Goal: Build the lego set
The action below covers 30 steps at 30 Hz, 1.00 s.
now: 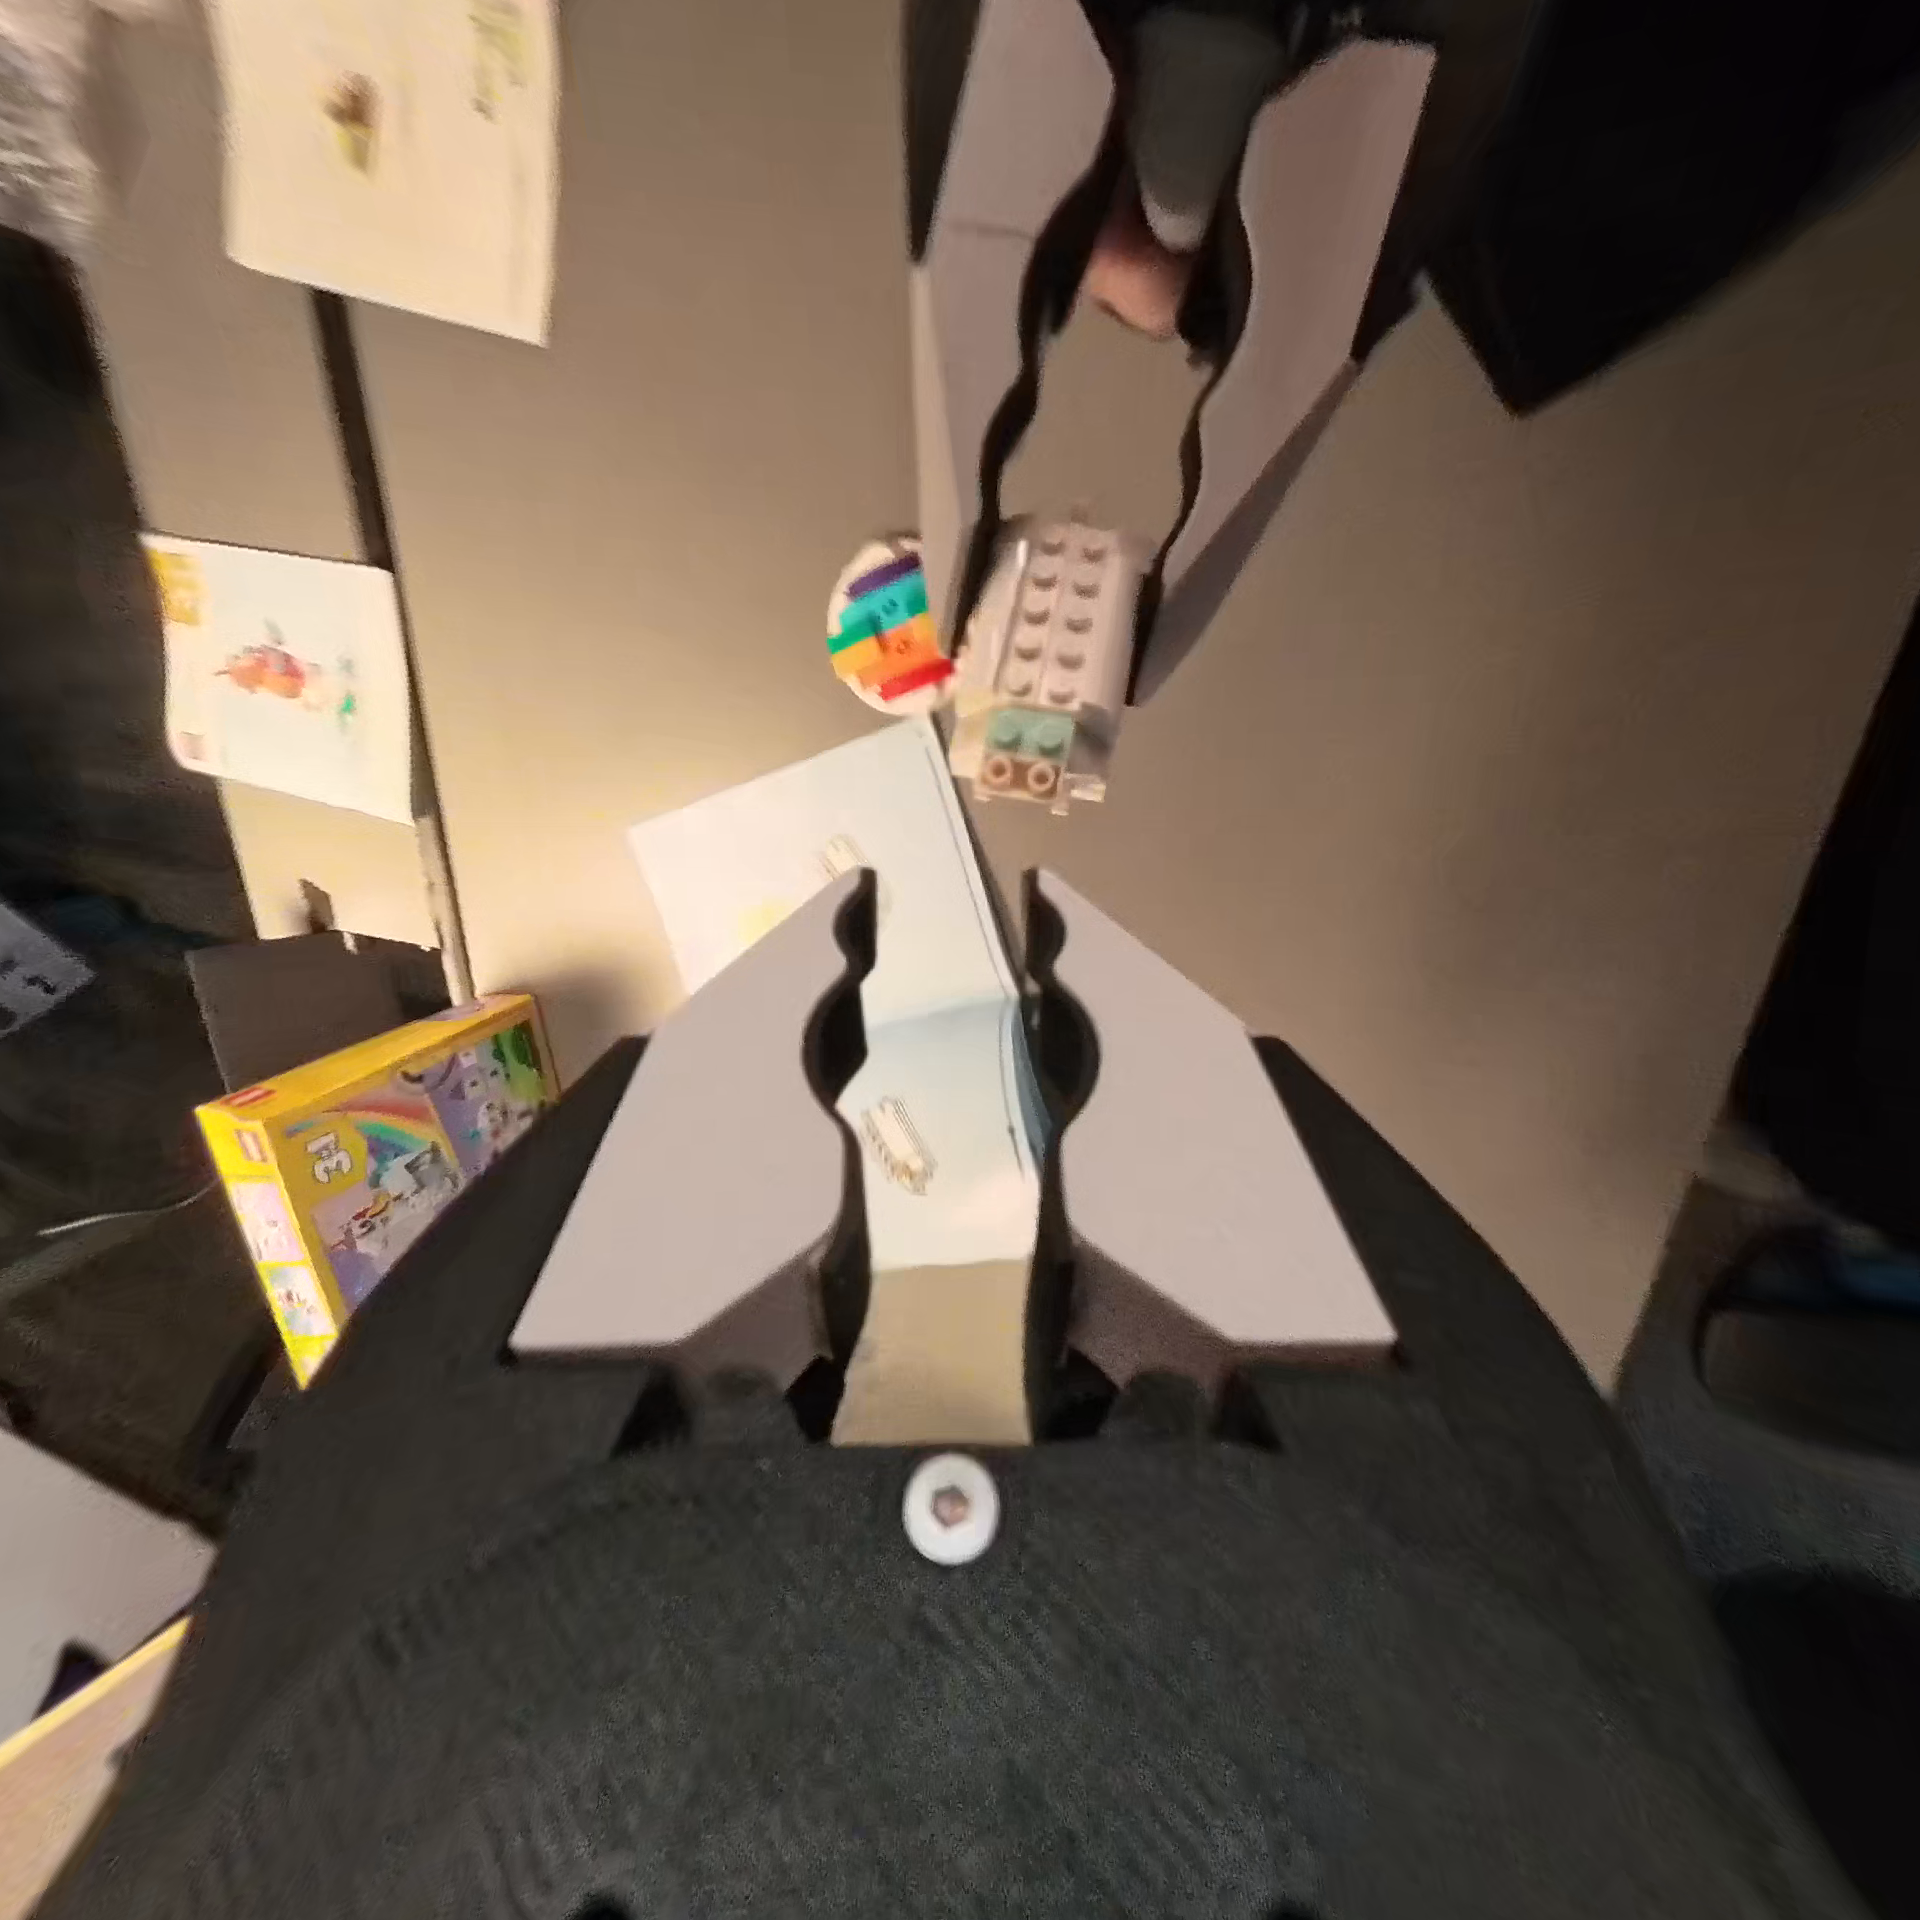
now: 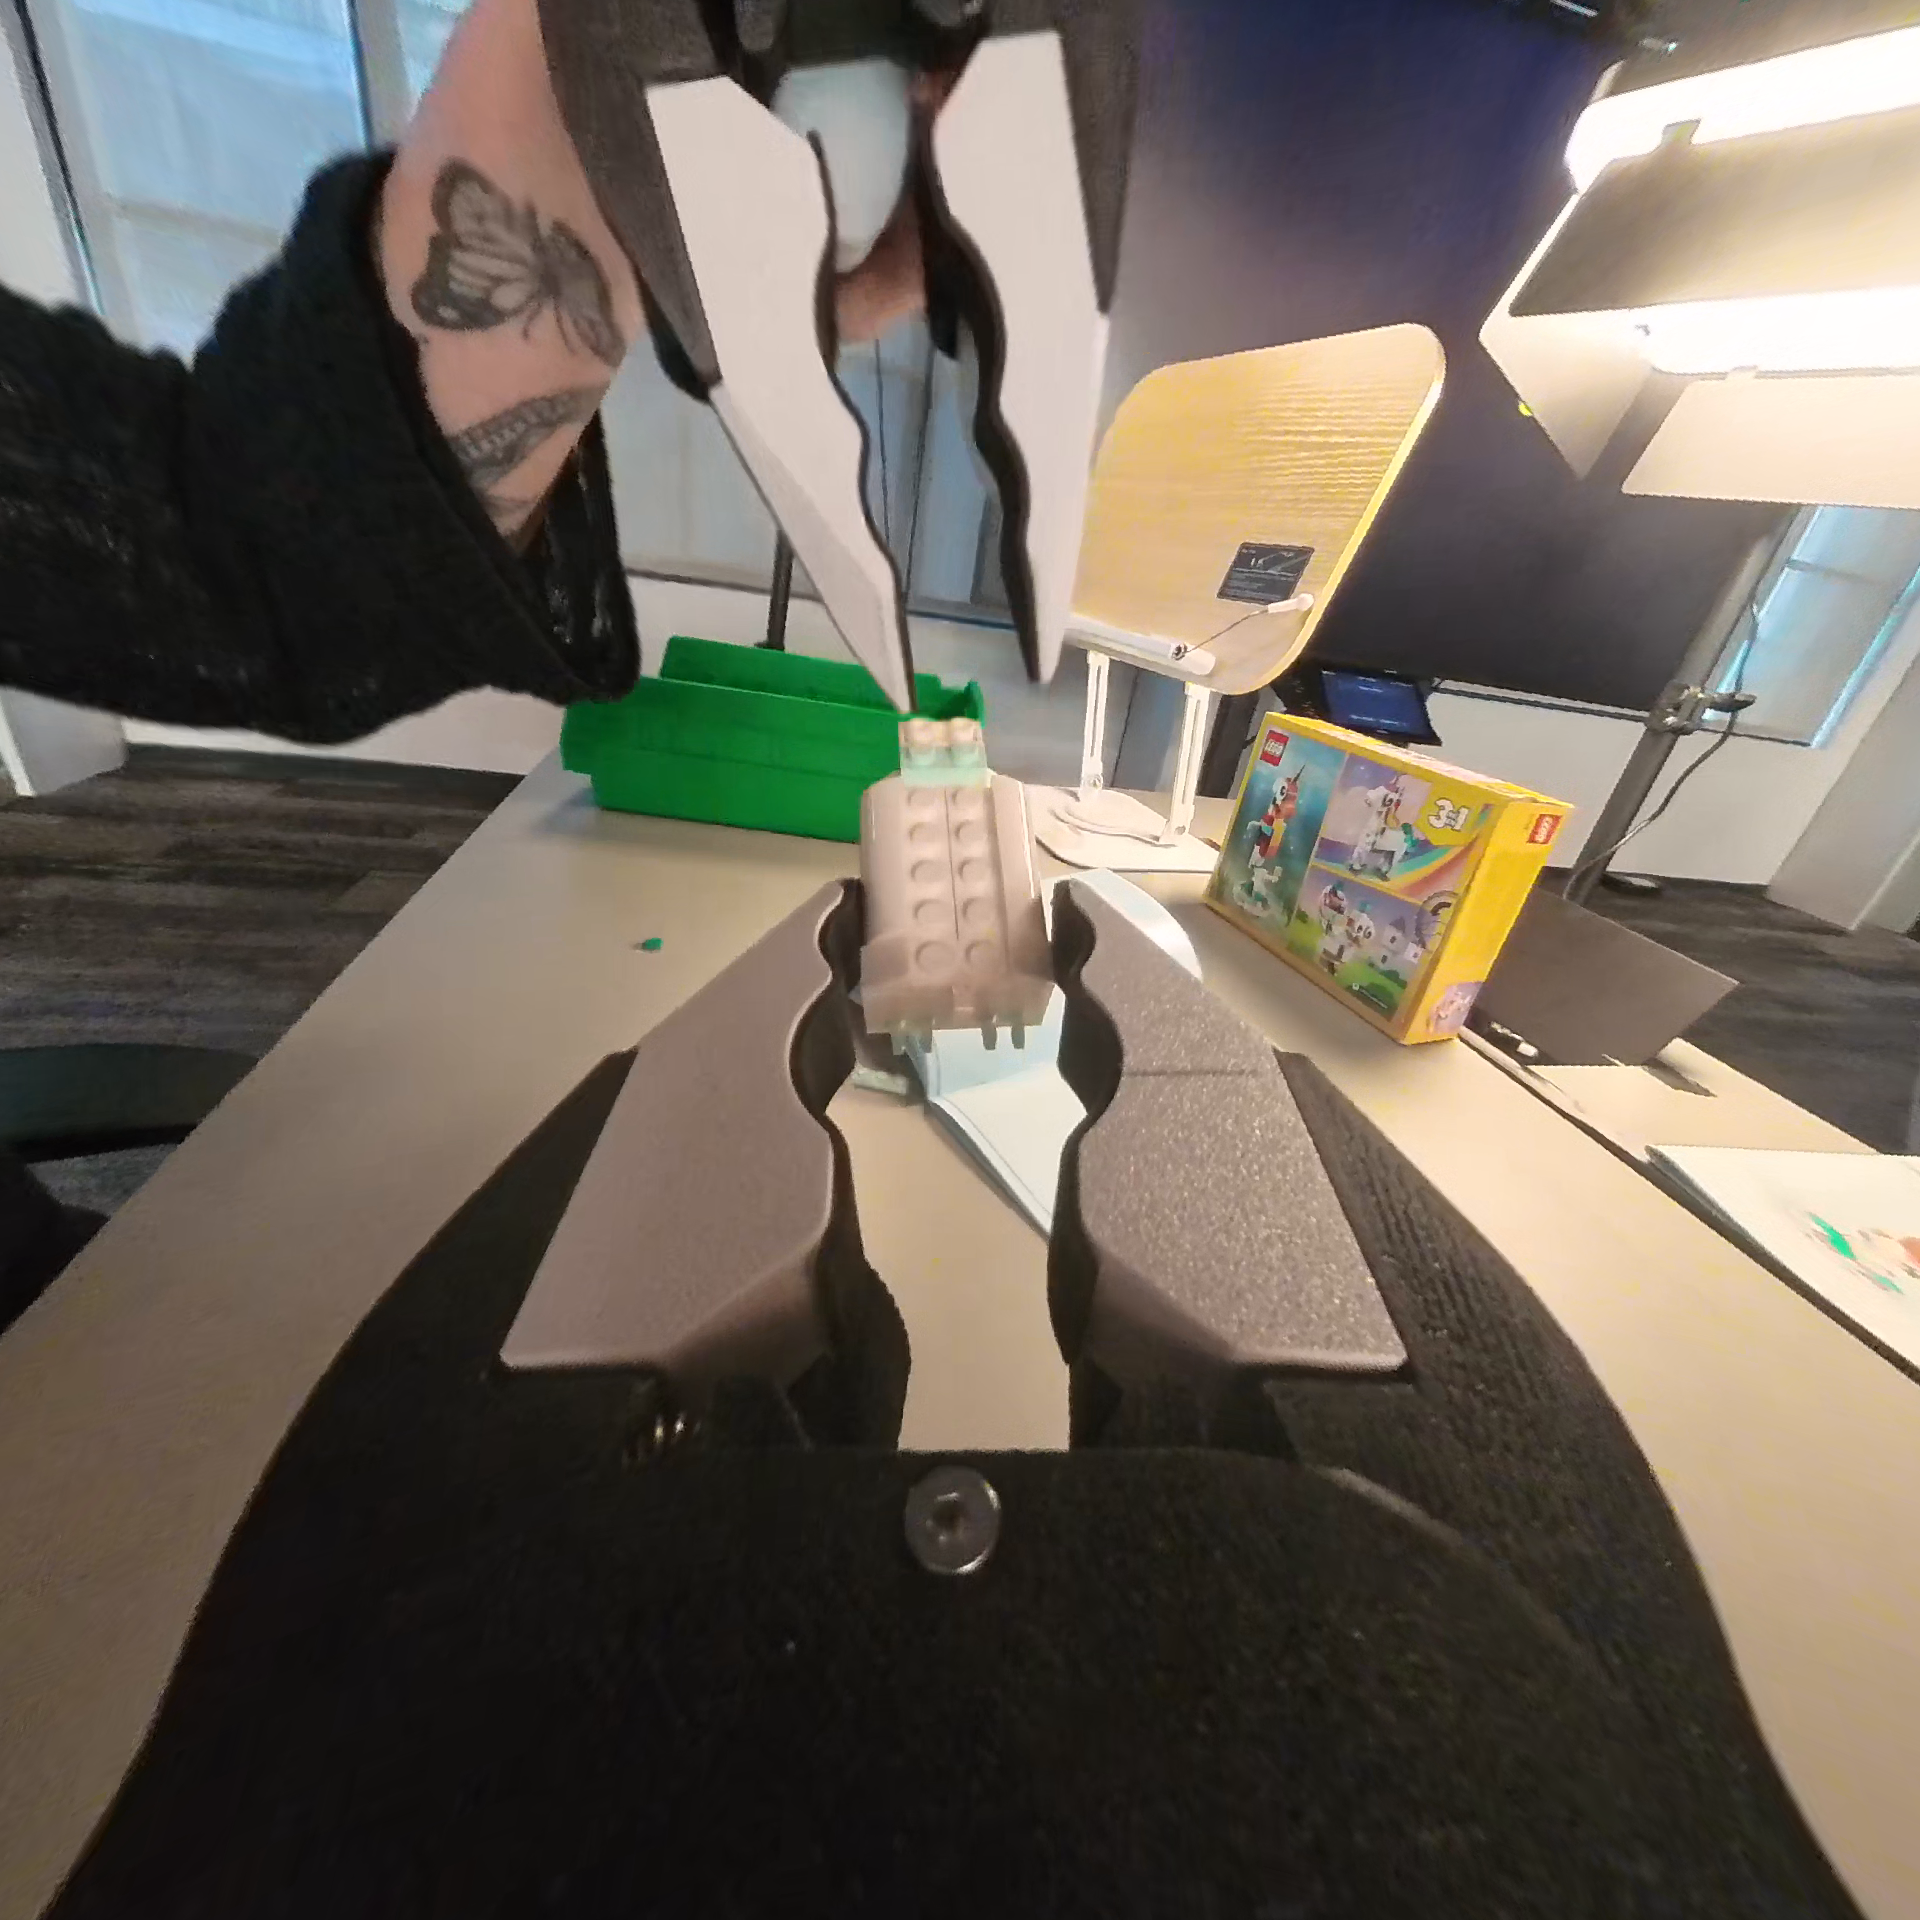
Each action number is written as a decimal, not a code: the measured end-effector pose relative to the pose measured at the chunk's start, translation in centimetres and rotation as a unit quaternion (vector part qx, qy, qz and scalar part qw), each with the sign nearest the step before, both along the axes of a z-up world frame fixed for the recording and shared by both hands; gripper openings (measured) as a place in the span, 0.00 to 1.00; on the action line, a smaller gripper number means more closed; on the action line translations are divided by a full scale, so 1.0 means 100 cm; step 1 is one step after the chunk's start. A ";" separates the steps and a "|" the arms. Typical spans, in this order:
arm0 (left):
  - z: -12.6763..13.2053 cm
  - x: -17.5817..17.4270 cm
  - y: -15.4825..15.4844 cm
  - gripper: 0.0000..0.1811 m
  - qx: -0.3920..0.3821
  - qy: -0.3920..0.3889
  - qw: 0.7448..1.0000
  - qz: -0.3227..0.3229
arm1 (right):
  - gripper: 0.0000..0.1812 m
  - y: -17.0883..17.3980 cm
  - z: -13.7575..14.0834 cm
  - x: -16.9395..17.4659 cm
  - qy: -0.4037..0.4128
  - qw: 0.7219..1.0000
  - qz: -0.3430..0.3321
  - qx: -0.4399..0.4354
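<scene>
My right gripper (image 2: pixel 954 899) is shut on a white lego assembly (image 2: pixel 951 904) with studs on top and holds it above the table (image 2: pixel 416 1039). A small mint-green and white brick (image 2: pixel 940 753) sits at its far end. My left gripper (image 2: pixel 971 675) comes down from above, open and empty, with one fingertip (image 2: pixel 902 681) just over that small brick. In the left wrist view, the left gripper (image 1: pixel 951 883) is open, and the right gripper (image 1: pixel 1060 644) holds the assembly (image 1: pixel 1065 623) beyond it. A small rainbow build (image 1: pixel 883 634) lies on the table beside the assembly.
An open instruction booklet (image 1: pixel 831 883) lies under the grippers. A yellow lego box (image 2: pixel 1382 873) stands at the right and a green tray (image 2: pixel 727 748) at the back. A wooden book stand (image 2: pixel 1247 499) is behind. More booklets (image 1: pixel 281 675) lie nearby. A tiny green piece (image 2: pixel 646 943) lies at the left. Spacing between my two grippers at the tips: around 4 centimetres. The small rainbow build (image 1: pixel 883 634) lies around 15 centimetres away from my right fingertips.
</scene>
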<state>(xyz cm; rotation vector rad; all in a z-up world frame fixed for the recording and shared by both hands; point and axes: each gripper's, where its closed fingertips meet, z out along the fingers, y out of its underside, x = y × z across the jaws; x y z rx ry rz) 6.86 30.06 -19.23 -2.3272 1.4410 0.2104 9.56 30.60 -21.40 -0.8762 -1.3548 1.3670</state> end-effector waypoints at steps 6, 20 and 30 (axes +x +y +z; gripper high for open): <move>0.020 0.014 0.000 0.31 0.288 -0.131 0.945 -0.077 | 0.19 0.000 0.009 0.006 0.004 0.999 0.029 -0.045; -0.017 0.031 -0.015 0.28 0.482 0.056 0.843 -0.233 | 0.19 -0.023 -0.008 0.001 -0.053 0.988 0.119 -0.080; -0.024 0.034 -0.013 0.20 0.478 0.076 0.839 -0.250 | 0.19 -0.027 -0.009 0.002 -0.060 0.985 0.136 -0.088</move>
